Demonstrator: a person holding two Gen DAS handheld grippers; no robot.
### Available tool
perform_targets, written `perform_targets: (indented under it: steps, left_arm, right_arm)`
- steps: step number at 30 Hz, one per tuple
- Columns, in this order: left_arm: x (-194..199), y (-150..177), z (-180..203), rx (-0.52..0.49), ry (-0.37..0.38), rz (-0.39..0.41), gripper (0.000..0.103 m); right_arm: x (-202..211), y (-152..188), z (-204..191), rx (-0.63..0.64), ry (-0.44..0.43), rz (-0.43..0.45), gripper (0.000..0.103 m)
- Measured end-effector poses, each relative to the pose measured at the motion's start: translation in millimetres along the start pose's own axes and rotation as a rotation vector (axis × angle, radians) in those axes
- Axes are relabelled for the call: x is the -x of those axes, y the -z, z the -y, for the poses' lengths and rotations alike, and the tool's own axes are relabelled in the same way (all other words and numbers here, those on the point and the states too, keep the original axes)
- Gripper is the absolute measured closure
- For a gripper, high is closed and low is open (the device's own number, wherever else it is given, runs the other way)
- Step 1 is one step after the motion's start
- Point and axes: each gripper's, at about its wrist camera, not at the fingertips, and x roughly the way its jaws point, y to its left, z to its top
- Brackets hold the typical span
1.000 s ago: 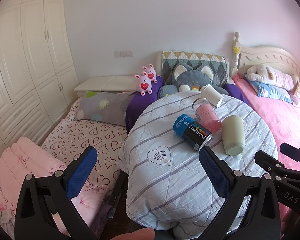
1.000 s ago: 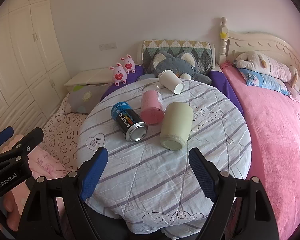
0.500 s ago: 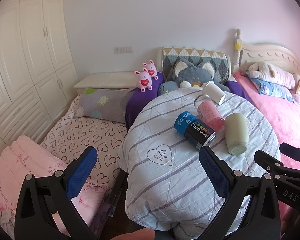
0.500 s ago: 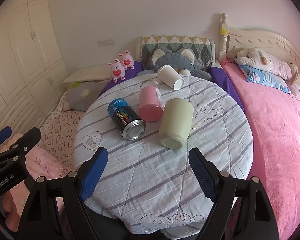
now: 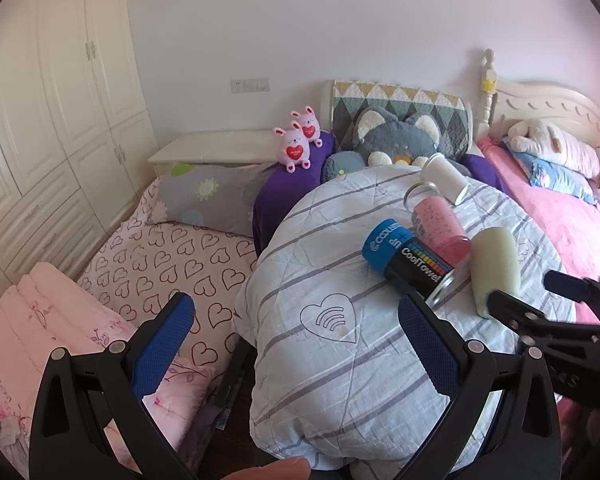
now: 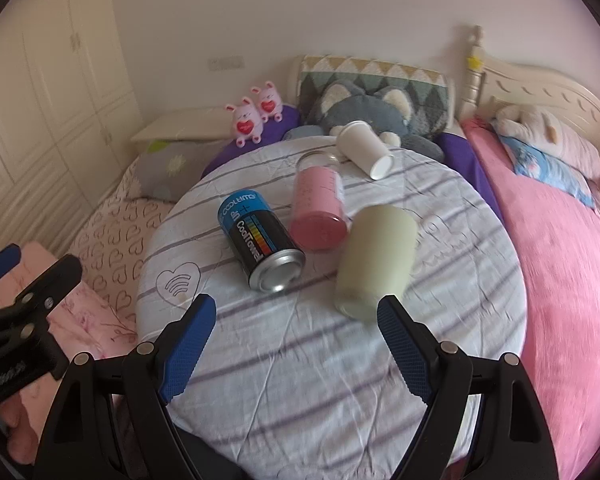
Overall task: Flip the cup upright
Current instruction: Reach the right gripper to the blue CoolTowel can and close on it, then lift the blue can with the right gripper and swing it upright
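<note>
The right gripper (image 6: 292, 320) hangs over the near edge of a round table covered in a striped cloth (image 6: 300, 380), its blue-padded fingers spread wide with nothing between them; its right fingertip sits just beside the base of a pale green cup (image 6: 374, 262), though whether they touch cannot be told. That cup lies on its side, base toward the camera. The left gripper (image 5: 296, 320) is also spread apart and empty, held off the table's left side, with its right finger over the cloth's edge. From this view the green cup (image 5: 494, 266) shows behind the tip of the other gripper. Next to the cup, to its left, a pink cup (image 6: 320, 210) also lies on its side, and left of that a blue and black can (image 6: 260, 246) lies with its metal end facing forward. Farther back, near the far edge, a white paper cup (image 6: 364, 150) lies tipped over too. Beyond the table are a gray plush cat (image 6: 364, 114), two small pink bunny toys (image 6: 254, 118), and a bed with a pink blanket (image 6: 560, 260) on the right. White wardrobe doors (image 5: 60, 100) fill the left wall.
</note>
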Motion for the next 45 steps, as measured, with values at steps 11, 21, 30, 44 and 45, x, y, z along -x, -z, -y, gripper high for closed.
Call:
perform_targets:
  steps: [11, 21, 30, 44, 45]
  left_arm:
    - [-58, -3, -23, 0.059, -0.045, -0.096, 0.0]
    - [-101, -4, -37, 0.093, -0.048, -0.171, 0.0]
    - [-110, -2, -41, 0.088, -0.039, -0.194, 0.0]
    - [-80, 20, -78, 0.114, -0.057, -0.18, 0.0]
    - [-77, 23, -78, 0.104, -0.048, -0.179, 0.0]
  right_arm:
    - [-114, -40, -36, 0.243, -0.056, -0.2, 0.019]
    - [-158, -50, -51, 0.389, -0.063, -0.309, 0.019]
    - [-172, -44, -37, 0.267, -0.145, -0.368, 0.036]
    - [-114, 2, -55, -0.043, -0.292, -0.267, 0.036]
    - [-107, 12, -53, -0.073, -0.285, -0.259, 0.036]
